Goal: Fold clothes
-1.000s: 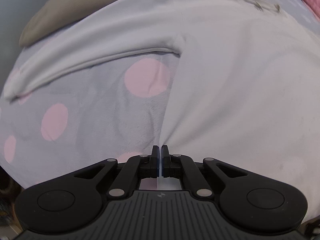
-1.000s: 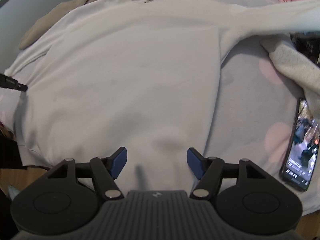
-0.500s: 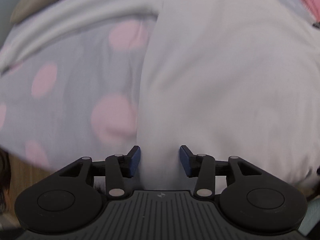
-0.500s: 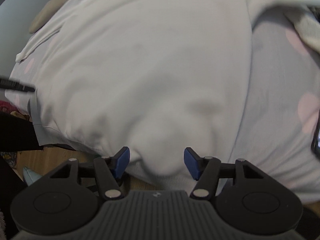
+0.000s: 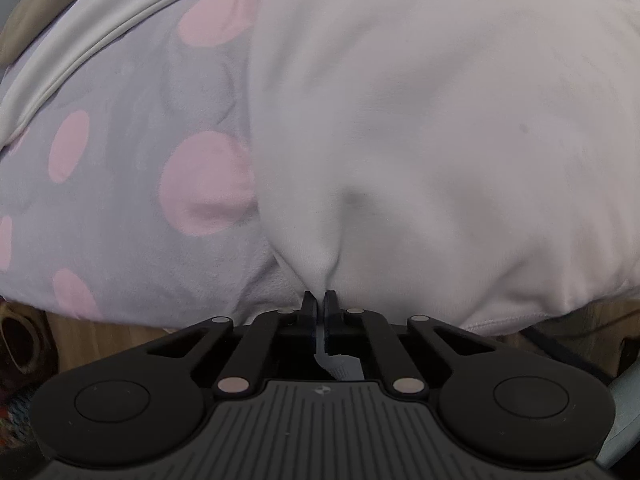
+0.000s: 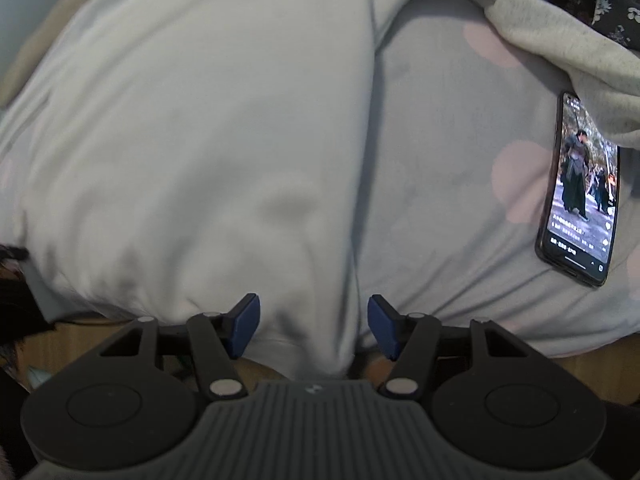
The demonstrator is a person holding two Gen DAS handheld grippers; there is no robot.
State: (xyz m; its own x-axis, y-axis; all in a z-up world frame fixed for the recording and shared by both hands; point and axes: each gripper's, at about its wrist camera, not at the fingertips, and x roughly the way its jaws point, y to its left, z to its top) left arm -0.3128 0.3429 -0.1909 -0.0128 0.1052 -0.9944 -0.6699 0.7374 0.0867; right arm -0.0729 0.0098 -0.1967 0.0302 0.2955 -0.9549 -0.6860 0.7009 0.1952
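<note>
The white shirt [image 6: 208,152] lay spread flat on the bed, its bottom hem hanging just over the near edge, one sleeve running off toward the far left corner. My left gripper [image 5: 319,300] was clamped hard on a pinch of hem near the shirt's left side edge; half a sec before, those jaws stood apart over that same spot, and a sec before they were shut on the very side edge, so I'd let go, shifted inward along the hem and re-grabbed. My right gripper [image 6: 314,326] was mid-close, hem fabric betw. the blue pads [image 6: 245,322] but pads not pressing on it yet; they were wider a sec ago and the hand had come down to the near edge. That meant, I reckoned, both bottom corners were nearly secured, w/ the first fold (hem lifted toward the collar) next once the right bit. Beyond the shirt, the grey bedspread [image 5: 132,184] w/ pink dots showed bare on both sides. A phone [image 6: 580,192] w/ lit screen sat near the right edge, well apart from the shirt, partly under a cream knit garment [image 6: 560,36]. Risk: right pinch catching bedspread too.
</note>
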